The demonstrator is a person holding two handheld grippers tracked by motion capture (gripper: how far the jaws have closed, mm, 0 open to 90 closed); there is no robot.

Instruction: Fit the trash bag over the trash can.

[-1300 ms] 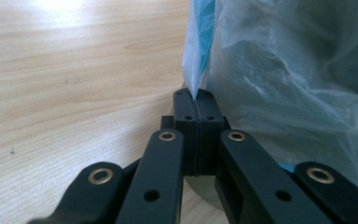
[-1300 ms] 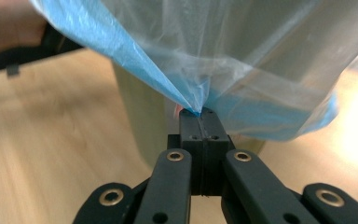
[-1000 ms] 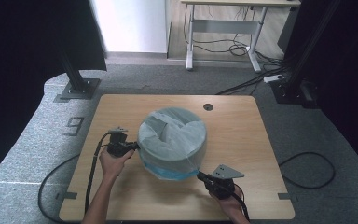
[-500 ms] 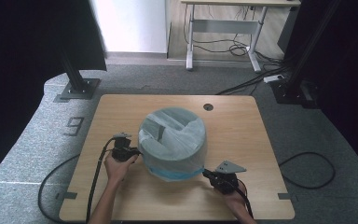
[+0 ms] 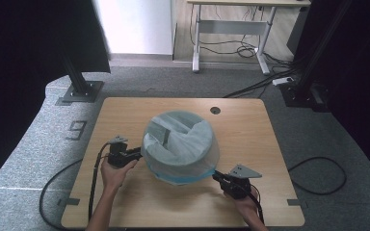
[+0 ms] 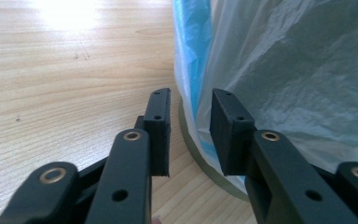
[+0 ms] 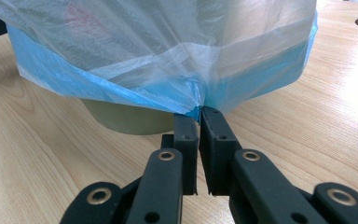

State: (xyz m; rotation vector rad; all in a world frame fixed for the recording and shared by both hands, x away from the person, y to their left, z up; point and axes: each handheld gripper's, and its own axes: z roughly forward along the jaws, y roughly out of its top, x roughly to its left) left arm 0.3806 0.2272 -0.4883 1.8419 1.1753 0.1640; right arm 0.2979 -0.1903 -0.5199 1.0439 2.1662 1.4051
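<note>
**Bin with bag, one edge pinched, other side not gripped**

A round bin point(image 5: 180, 166) is seen sitting upright on the wooden table point(image 5: 270, 144), opening pointed up, no real long axis since it's round. It's draped in a translucent plastic bag point(image 5: 192, 144) with a blue hem.

The right gripper point(image 5: 220, 178) is parked at the bin's lower right; its jaws are closed together on the bag's blue hem point(image 7: 193, 109), which is pulled to a small point right at the tips.

The left gripper point(image 5: 137, 154) is held against the bin's left side. Its jaws are apart, with the bag's edge point(image 6: 191, 93) and the bin's base seen in the gap just ahead; nothing is clamped.
</note>
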